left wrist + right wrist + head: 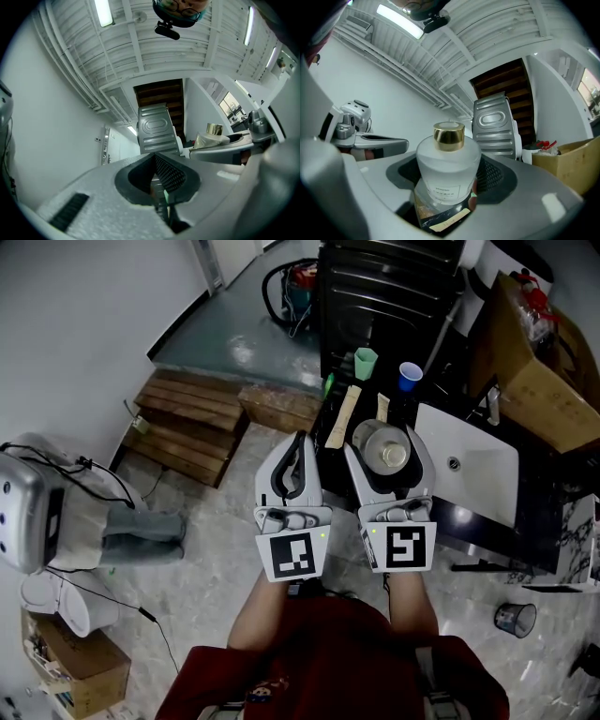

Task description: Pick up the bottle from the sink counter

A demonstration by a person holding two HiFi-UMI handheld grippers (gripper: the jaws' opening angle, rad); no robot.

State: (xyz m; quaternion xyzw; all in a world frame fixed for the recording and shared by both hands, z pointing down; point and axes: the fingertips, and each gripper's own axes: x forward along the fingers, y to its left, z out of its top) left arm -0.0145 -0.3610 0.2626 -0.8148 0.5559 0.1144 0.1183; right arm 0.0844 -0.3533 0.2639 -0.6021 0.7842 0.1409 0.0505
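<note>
A frosted glass bottle (447,161) with a gold cap stands upright between the pads of my right gripper (450,177), which is shut on its body. In the head view the same bottle (386,452) shows from above inside the right gripper (386,441), held over the near left end of the black sink counter (448,521). My left gripper (300,442) hangs beside it on the left, over the floor. Its pads (169,174) meet with nothing between them. The left gripper view catches the bottle (213,137) off to the right.
A white sink (473,474) with a faucet (492,405) lies right of the bottle. A green cup (366,362) and a blue cup (410,376) stand further back on the counter. Wooden steps (192,423) lie left, a cardboard box (539,381) right, a dark appliance (384,287) behind.
</note>
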